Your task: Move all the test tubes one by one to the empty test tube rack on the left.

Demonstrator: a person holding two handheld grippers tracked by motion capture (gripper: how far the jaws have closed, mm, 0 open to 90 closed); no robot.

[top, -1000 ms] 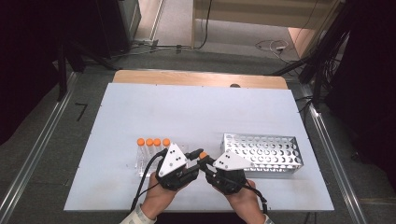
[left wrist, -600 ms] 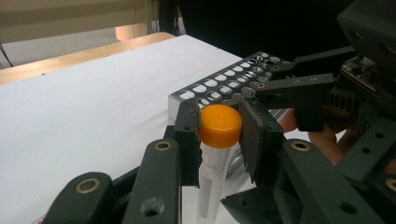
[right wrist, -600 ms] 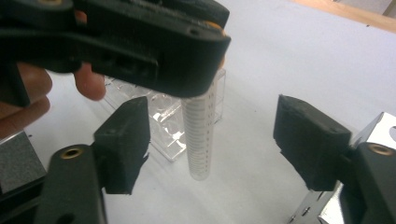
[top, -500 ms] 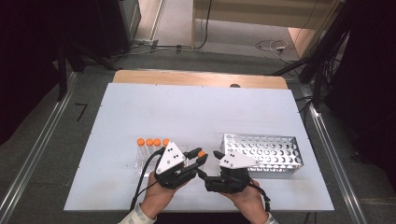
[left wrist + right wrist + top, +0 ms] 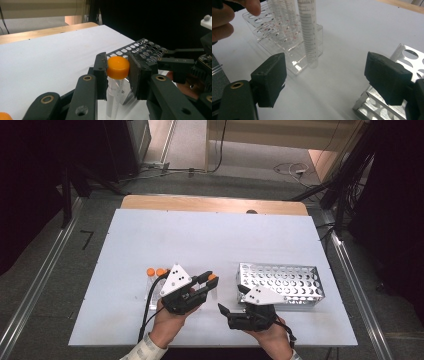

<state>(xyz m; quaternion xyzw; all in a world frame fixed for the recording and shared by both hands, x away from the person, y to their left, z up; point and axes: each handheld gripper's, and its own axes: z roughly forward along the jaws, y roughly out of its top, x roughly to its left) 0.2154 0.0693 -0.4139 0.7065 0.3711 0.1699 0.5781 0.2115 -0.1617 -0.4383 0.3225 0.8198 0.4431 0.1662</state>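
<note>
Right gripper [image 5: 223, 310] now drawn back w/ jaws wide, empty; left gripper [image 5: 210, 279] clamped on orange-capped tube [image 5: 117, 67], mid-transfer; next: lower into metal rack [image 5: 280, 281] hole.

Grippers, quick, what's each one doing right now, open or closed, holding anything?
Left gripper: closed on an orange-capped tube, held just under the cap.
Right gripper: open, holding nothing.
</note>
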